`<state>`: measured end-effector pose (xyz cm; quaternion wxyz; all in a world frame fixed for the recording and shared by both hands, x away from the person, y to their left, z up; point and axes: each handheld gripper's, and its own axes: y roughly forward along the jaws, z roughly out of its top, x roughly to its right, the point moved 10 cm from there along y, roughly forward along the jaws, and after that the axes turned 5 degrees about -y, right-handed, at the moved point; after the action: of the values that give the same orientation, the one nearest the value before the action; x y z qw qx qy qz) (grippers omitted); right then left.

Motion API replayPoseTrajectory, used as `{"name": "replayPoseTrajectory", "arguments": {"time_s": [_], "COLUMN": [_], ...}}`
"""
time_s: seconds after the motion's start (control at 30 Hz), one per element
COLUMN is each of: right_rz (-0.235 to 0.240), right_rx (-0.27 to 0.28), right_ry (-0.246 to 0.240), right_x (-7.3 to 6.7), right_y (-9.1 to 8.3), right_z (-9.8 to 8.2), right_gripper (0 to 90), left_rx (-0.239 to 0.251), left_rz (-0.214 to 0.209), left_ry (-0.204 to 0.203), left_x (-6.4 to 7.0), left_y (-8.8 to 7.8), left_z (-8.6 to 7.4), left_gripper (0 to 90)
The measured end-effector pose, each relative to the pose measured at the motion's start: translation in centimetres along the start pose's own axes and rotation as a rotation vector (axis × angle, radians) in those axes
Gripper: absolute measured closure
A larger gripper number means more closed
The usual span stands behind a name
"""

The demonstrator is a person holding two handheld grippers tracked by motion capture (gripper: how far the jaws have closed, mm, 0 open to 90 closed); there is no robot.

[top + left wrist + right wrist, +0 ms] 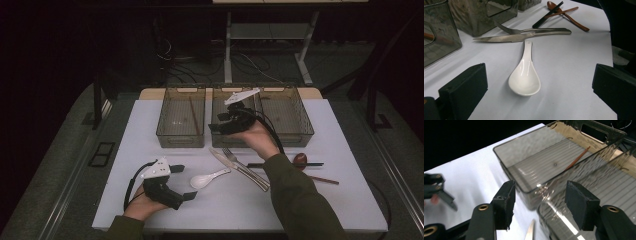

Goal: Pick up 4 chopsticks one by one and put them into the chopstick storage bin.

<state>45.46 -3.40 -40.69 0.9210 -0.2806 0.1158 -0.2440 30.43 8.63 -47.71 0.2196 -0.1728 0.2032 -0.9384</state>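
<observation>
A white ceramic spoon [207, 179] [525, 77] lies on the white table, bowl towards my left gripper [184, 182] [539, 72]. That gripper rests low near the front left, jaws open and wide apart, and the spoon sits just ahead of them, untouched. My right gripper [215, 122] [541, 195] hovers at the front of the middle bin [220, 95], jaws open with nothing between them. It looks towards the left bin [180, 140] [506, 165], where a brown chopstick [194, 116] [577, 158] lies.
A knife [235, 167] [506, 38] and fork [245, 165] [531, 30] lie side by side mid-table. Right of them are a wooden spoon [300, 159] [564, 11], a black chopstick [285, 164] and a brown chopstick [324, 179]. A third bin [295, 135] stands at the right.
</observation>
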Motion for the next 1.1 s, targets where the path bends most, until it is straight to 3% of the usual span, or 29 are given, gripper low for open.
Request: {"name": "replayPoseTrajectory", "arguments": {"time_s": [0.37, 0.57, 1.0, 1.1], "right_rz": [0.006, 0.021, 0.057, 0.054], "right_rx": [0.033, 0.015, 0.047, 0.048], "right_ry": [-0.029, -0.055, -0.034, -0.028], "right_x": [-0.6, -1.0, -1.1, -1.1], "right_y": [-4.0, -5.5, -8.6, -9.9], "right_z": [-2.5, -4.2, -8.5, -10.3], "right_gripper": [38.3, 37.2, 37.2, 38.7], "left_rx": [-0.004, -0.019, -0.022, -0.020], "left_rz": [0.000, 0.000, -0.001, 0.004], "left_ry": [0.023, 0.034, 0.039, 0.035], "left_x": [-0.3, -0.1, 0.0, 0.0], "left_y": [0.1, 0.1, 0.0, -0.1], "left_z": [-0.1, -0.4, -0.4, -0.4], "left_gripper": [0.0, 0.0, 0.0, 0.0]}}
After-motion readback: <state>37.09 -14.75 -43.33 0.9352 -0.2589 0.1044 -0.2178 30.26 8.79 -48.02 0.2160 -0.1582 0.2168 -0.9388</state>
